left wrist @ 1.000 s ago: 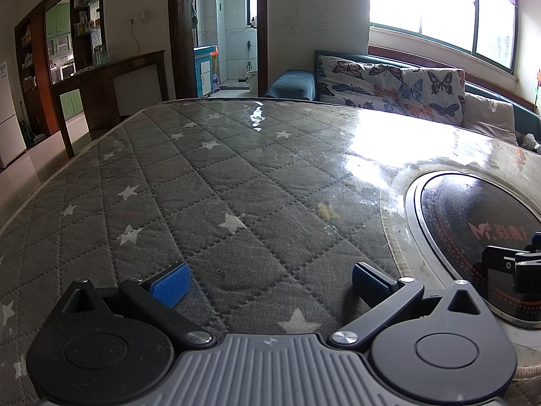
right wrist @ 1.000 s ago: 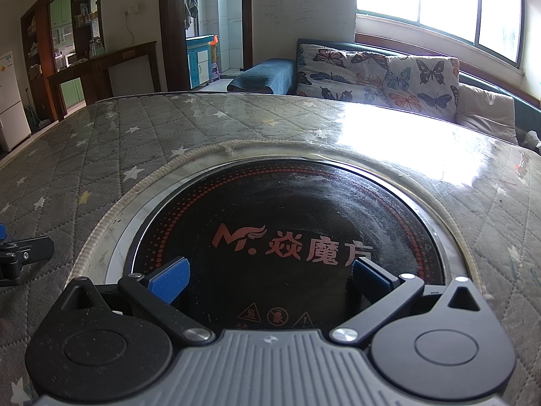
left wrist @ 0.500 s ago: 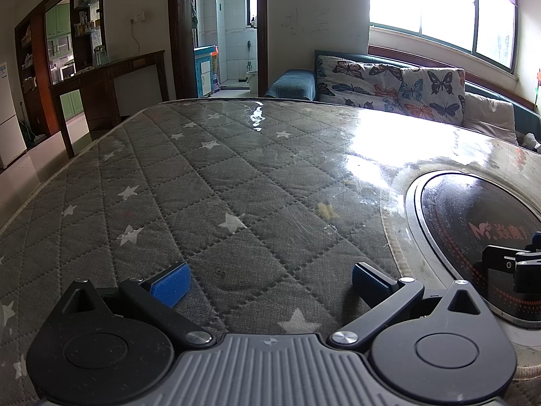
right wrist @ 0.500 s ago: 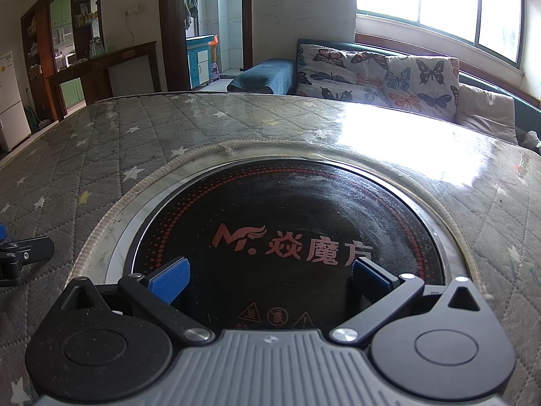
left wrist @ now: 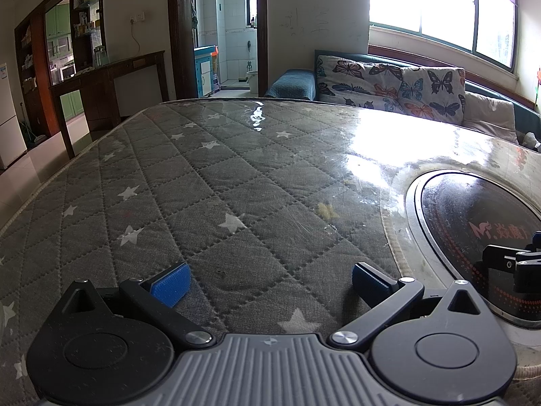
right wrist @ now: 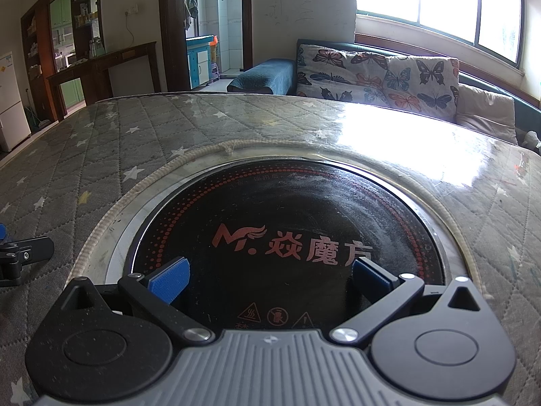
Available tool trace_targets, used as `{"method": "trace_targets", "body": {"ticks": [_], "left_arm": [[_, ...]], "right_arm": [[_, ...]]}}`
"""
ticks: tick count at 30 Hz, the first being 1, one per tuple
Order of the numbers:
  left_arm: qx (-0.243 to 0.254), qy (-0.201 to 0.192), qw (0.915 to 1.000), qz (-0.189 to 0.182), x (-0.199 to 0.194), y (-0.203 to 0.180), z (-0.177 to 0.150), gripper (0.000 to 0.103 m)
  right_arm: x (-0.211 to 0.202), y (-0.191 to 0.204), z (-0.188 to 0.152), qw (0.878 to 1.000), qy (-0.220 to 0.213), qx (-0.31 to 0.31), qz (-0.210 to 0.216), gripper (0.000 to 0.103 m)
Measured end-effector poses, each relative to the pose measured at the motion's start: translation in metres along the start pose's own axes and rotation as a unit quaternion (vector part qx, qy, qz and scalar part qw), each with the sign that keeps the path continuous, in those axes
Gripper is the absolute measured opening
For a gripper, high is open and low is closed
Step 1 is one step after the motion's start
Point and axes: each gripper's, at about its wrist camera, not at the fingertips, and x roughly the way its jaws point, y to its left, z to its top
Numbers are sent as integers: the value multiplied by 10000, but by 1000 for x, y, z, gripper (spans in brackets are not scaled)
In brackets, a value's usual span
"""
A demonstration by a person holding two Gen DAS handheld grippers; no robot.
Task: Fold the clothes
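Observation:
No garment shows in either view. My left gripper is open and empty, low over the grey star-quilted table cover. My right gripper is open and empty, low over the round black induction cooktop set in the table. Part of the right gripper shows at the right edge of the left wrist view. Part of the left gripper shows at the left edge of the right wrist view.
The cooktop lies right of the left gripper. A sofa with butterfly cushions stands behind the table under a bright window. A dark wooden console and a doorway are at the back left. A white fridge stands far left.

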Motion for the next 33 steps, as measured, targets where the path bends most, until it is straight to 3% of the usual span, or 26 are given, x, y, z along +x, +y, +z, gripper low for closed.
{"method": "trace_targets", "body": {"ticks": [33], "left_arm": [[-4,1,10000,-2,1,-2,1,103]], "right_arm": [[1,-2,-1,10000,-6,1,2,103]]}}
